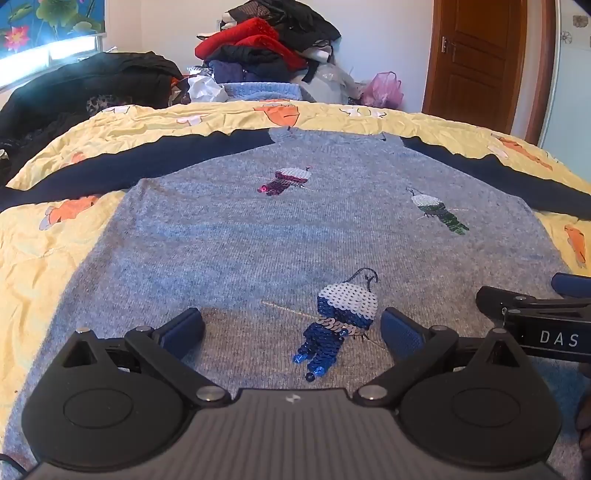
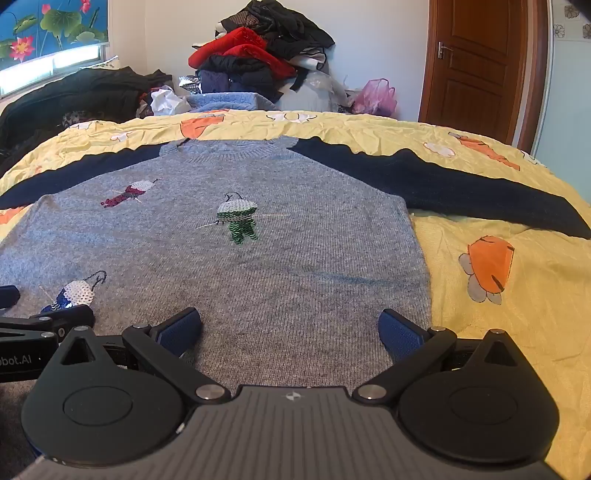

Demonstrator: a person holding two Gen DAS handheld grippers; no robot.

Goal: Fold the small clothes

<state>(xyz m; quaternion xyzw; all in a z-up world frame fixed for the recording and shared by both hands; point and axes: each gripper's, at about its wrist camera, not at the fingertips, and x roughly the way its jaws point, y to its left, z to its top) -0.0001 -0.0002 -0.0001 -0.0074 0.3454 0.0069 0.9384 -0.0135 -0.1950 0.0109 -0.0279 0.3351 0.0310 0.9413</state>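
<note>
Grey and soft, the sweater (image 1: pixel 236 236) lies flat on the bed with its front up. Its two dark blue sleeves (image 2: pixel 461 184) are stretched out wide, one toward each side edge of the bed. The round neck points to the far edge and the bottom hem is at the near edge, under the claws. A yellow sheet (image 2: pixel 517 332) with orange carrots covers the bed, and it is crinkly.

Three shiny sequin birds sit on the sweater. The blue bird (image 1: pixel 338 325) is near the hem. The green bird (image 2: pixel 238 219) is in the middle toward one side. The red bird (image 1: pixel 286 181) is up near the neck.

The left gripper (image 1: pixel 291 328) hangs over the lower part of the sweater. Its two blue pads are spread wide apart and nothing is pinched between them. The blue bird shows in the gap. The right gripper (image 2: pixel 290 330) is just beside it, over the hem near the sweater's side edge. Its pads are spread wide too, with only grey knit showing between them. I cannot tell if the pads touch the cloth.

Past the far edge of the bed is a big pile of clothes (image 1: pixel 266 40), red and black. A folded light blue knit (image 2: pixel 229 101) lies in front of the pile. A pink bag (image 2: pixel 375 96) sits near a brown door (image 2: pixel 476 62). A flower picture (image 2: pixel 51 26) hangs at the top left.
</note>
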